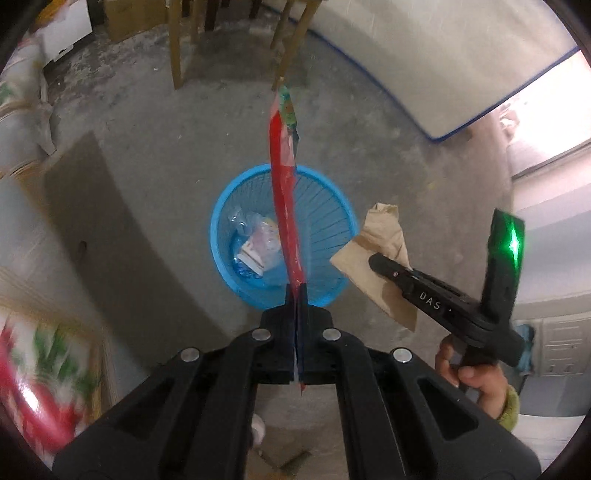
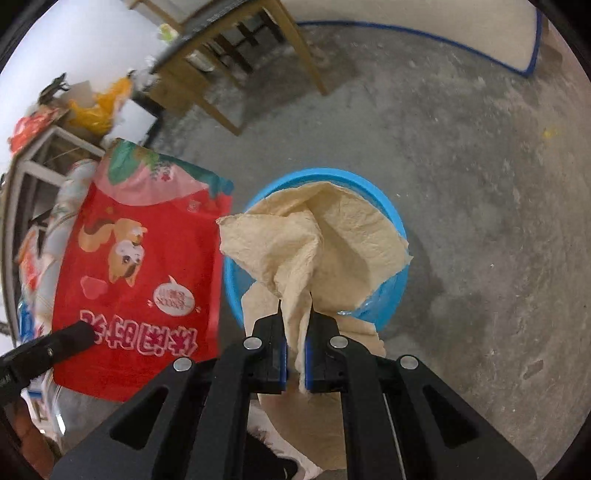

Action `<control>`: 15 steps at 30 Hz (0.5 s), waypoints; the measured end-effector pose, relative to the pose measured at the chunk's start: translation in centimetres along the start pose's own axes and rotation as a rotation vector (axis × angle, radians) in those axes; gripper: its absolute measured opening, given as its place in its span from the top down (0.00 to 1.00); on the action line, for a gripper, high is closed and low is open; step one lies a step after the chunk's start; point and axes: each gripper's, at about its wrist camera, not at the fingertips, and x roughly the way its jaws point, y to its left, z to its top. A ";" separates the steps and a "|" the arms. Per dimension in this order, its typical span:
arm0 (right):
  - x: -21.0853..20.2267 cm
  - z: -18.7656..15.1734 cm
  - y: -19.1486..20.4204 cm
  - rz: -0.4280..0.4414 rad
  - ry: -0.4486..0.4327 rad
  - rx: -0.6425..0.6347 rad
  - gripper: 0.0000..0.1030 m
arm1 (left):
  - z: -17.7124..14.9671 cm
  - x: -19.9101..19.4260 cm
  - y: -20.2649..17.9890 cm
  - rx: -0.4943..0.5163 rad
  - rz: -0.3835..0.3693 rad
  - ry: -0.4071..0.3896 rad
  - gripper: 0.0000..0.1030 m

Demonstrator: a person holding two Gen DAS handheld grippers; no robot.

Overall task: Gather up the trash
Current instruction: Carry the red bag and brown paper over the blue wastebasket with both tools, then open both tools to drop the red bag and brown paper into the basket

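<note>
My left gripper (image 1: 297, 291) fingers pinch a light, floppy red wrapper (image 1: 284, 192) by its edge; my right gripper (image 2: 295, 321) fingers clench soft crumpled paper (image 2: 314, 236), both over the blue basket (image 1: 221, 236) ahead.

A bare grey concrete floor (image 2: 461, 192) spread out, dusty and mottled. Beyond it stood a wooden table (image 2: 236, 70) on slanted legs, casting a shadow. Right of the table lay a white blue-edged mat (image 2: 424, 22).
</note>
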 end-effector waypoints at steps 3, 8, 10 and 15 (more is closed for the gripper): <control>3.2 1.4 -1.3 -0.007 0.025 0.029 0.90 | 1.9 3.0 -0.1 0.004 0.061 0.017 0.95; 8.8 3.2 -2.9 -0.031 0.101 0.071 0.73 | 3.4 5.7 0.7 -0.009 0.164 0.033 0.69; 9.9 2.8 -3.3 -0.044 0.112 0.079 0.69 | 3.2 5.1 1.0 -0.022 0.141 0.026 0.68; 9.4 2.0 -3.5 -0.046 0.072 0.082 0.51 | 2.6 2.5 0.6 0.032 0.163 -0.034 0.59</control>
